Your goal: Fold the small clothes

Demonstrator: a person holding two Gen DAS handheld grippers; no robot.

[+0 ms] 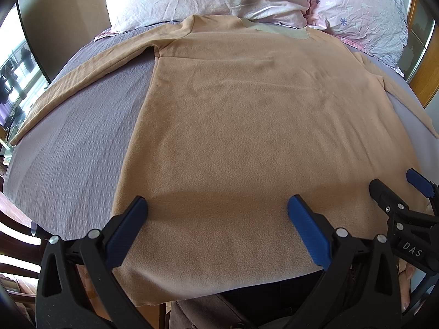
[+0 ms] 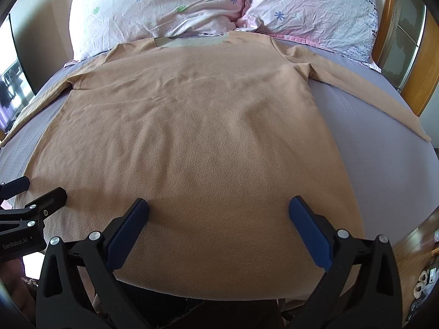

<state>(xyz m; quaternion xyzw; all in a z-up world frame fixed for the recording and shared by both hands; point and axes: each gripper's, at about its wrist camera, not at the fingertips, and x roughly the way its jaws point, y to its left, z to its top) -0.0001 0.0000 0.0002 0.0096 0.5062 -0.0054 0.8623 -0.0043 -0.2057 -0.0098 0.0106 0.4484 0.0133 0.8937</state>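
Observation:
A tan long-sleeved fleece shirt lies flat on the bed, collar towards the pillows, both sleeves spread out sideways; it also shows in the right wrist view. My left gripper is open and empty, held over the shirt's hem on its left half. My right gripper is open and empty over the hem on the right half. Each gripper shows at the edge of the other's view, the right one and the left one. The hem hangs slightly over the bed's near edge.
The grey-purple bedsheet lies bare on both sides of the shirt. Two floral pillows lean at the head of the bed. A wooden bed frame stands at the right. A window is at the far left.

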